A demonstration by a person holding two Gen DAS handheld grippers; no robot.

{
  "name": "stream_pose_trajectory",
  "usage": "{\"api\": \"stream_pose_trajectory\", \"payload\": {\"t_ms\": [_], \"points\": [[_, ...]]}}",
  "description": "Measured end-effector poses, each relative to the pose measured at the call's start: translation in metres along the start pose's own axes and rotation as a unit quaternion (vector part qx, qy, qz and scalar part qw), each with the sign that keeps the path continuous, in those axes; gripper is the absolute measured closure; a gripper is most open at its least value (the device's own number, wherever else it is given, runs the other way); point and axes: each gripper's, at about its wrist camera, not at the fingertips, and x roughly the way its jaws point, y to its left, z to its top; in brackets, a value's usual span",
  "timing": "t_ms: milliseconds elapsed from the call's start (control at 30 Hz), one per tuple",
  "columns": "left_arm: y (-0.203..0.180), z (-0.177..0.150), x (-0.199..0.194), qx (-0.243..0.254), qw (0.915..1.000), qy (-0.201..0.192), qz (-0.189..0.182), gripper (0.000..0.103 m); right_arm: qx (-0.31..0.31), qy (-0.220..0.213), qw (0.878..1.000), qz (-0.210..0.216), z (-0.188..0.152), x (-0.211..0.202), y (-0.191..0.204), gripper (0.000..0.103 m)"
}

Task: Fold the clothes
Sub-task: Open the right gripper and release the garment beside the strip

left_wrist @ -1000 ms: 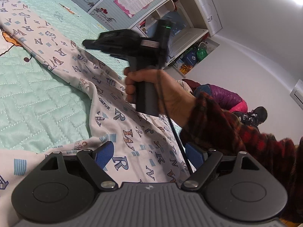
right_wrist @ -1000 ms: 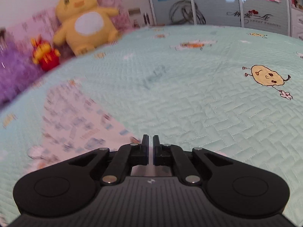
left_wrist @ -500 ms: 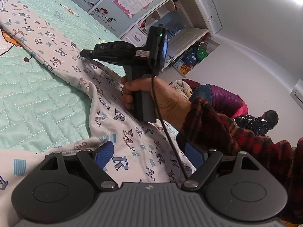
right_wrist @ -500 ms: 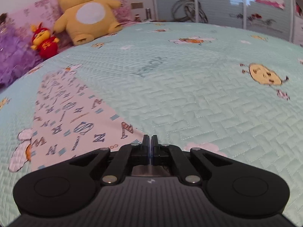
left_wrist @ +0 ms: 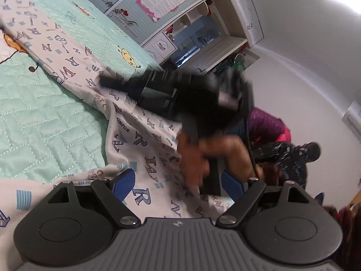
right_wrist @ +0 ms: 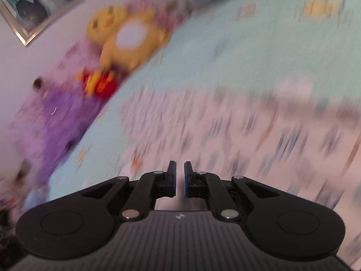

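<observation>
A white garment printed with blue letters point(left_wrist: 144, 133) lies spread over the mint quilted bed point(left_wrist: 33, 117). My left gripper point(left_wrist: 178, 184) hovers low over its near part, blue pads point(left_wrist: 124, 181) wide apart and open, nothing pinched. In the left wrist view the other gripper point(left_wrist: 106, 82) is a dark blur held by a hand point(left_wrist: 194, 158), tilted down toward the garment. In the right wrist view my right gripper point(right_wrist: 180, 167) shows a narrow gap; its jaws are opening with nothing between them, above the blurred lettered garment point(right_wrist: 237, 135).
A yellow plush toy point(right_wrist: 126, 36), a small red toy point(right_wrist: 101, 85) and a purple pillow point(right_wrist: 49, 122) sit at the head of the bed. A framed picture point(right_wrist: 33, 6) hangs on the wall. White shelves point(left_wrist: 203, 36) and a pile of clothes point(left_wrist: 268, 124) stand beyond the bed.
The right gripper has swung and tipped down toward the lettered garment, rolling as it went, and its jaws have parted slightly. The left gripper has stayed where it was, still open.
</observation>
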Motion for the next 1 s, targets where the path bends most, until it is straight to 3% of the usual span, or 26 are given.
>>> {"api": "stream_pose_trajectory", "payload": {"t_ms": [33,100,300,367,400,500,633,700,733,767,933,1000], "points": [[0.001,0.002,-0.004,-0.014,0.9999,0.000,-0.001,0.020,0.010,0.000,1.000,-0.003,-0.002,-0.001,0.001,0.101],[-0.001,0.007,-0.017,-0.036,0.9993,-0.006,0.008,0.026,0.029,-0.006,0.999,-0.010,-0.006,-0.005,0.004,0.100],[-0.027,0.029,-0.086,-0.042,0.9944,-0.052,0.082,0.025,0.048,-0.053,0.997,-0.010,-0.019,-0.024,0.031,0.096],[-0.031,0.041,-0.109,-0.051,0.9893,-0.070,0.117,0.023,0.048,-0.034,0.997,-0.048,-0.033,-0.009,0.035,0.096],[-0.029,0.047,-0.120,-0.059,0.9847,-0.080,0.143,0.022,0.048,-0.021,0.996,-0.072,-0.040,0.000,0.036,0.097],[-0.022,0.062,-0.148,-0.077,0.9660,-0.111,0.220,0.020,0.059,-0.073,0.991,-0.095,-0.053,-0.005,0.051,0.093],[-0.001,0.063,-0.175,-0.096,0.9445,-0.141,0.281,0.020,0.053,-0.134,0.983,-0.115,-0.069,-0.017,0.082,0.089],[0.010,0.062,-0.183,-0.098,0.9384,-0.145,0.298,0.020,0.023,-0.122,0.984,-0.131,-0.076,-0.010,0.098,0.080],[0.014,0.063,-0.183,-0.102,0.9365,-0.139,0.306,0.020,0.011,-0.101,0.984,-0.147,-0.079,-0.001,0.103,0.070],[0.018,0.064,-0.185,-0.105,0.9357,-0.130,0.311,0.020,0.002,-0.074,0.983,-0.169,-0.081,0.010,0.104,0.068],[0.029,0.066,-0.196,-0.114,0.9274,-0.118,0.336,0.020,-0.065,-0.066,0.966,-0.242,-0.089,0.024,0.137,0.067],[0.032,0.067,-0.200,-0.119,0.9251,-0.119,0.340,0.020,-0.082,-0.074,0.966,-0.234,-0.096,0.021,0.153,0.068]]}}
